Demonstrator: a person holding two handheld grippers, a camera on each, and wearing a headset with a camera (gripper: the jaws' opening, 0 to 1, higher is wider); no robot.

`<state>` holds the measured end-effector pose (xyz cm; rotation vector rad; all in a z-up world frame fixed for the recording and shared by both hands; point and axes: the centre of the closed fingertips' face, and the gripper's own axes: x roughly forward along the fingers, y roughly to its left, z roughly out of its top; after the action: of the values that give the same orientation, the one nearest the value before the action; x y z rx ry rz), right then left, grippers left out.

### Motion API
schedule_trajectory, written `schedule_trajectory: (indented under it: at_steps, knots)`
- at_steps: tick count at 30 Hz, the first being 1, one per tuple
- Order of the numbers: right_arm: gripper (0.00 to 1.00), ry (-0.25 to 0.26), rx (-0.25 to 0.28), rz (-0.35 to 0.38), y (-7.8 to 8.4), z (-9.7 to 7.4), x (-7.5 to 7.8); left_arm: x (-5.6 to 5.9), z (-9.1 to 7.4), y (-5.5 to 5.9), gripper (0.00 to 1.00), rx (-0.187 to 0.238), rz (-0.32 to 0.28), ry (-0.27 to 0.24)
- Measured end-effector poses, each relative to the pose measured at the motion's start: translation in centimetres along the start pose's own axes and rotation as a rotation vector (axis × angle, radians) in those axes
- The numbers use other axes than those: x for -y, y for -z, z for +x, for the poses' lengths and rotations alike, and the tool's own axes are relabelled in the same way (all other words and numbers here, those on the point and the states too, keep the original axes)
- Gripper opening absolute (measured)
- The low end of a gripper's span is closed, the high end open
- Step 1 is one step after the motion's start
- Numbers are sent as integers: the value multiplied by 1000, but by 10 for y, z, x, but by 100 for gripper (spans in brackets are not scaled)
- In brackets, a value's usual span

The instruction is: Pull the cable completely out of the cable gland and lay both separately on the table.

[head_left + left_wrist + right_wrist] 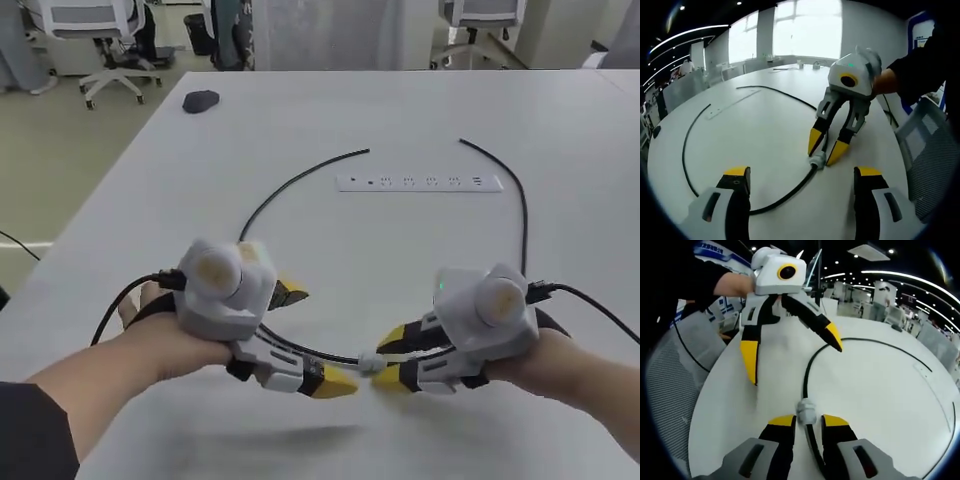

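left claw (315, 338) wide open; right claw (388, 358) tips flank cable gland (370, 362)

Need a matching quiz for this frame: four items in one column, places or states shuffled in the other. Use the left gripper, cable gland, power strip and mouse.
Things:
1. left gripper
2. cable gland
3. power strip
4. mouse

Place or state:
A. dark, near the far left edge of the table
B. at the jaw tips of the right gripper, with the cable through it
C. jaws spread wide apart
D. white, lying flat beyond the cable's arc

Pairs: 1-C, 2-B, 3-D, 4-A
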<state>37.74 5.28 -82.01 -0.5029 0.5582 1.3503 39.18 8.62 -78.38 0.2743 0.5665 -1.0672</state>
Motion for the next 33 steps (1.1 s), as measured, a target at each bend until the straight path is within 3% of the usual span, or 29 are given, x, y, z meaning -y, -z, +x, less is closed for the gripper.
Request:
schedule_trajectory:
  at_steps: [9,12,15,18,20,22,26,30,32,33]
  knots:
    - [8,10,11,-27,-2,2,-1,10,8,-2,87,3,8,38]
    - [8,7,-1,-30,-1,1,-2,17,9,-2,84,6,-15,75]
    - [8,-10,-22,-82,1,-4,-9,22,10,-5,79,19,18,87]
    - [8,-26,-19,-97,-1,-12,-15,26,13,-8,77,39,-23,108]
    - [8,-30,-13,-125,-4,-18,-16,31,14,-10,73,49,-65,134]
    - [8,-41,-5,-152,-8,-26,-22,45,15,-10,61,47,-139,212]
    - [8,-62,-5,-201,-9,-35,-31,53,18,-13,50,66,-137,238]
    - [8,-70,-2,-226,-11,-43,-40,69,16,-21,39,90,-204,317]
    - [7,-60,13,-252,-17,-48,-44,70,16,-20,35,90,-196,320]
    - [7,-56,21,-260,-19,-49,-45,77,14,-26,34,122,-169,353]
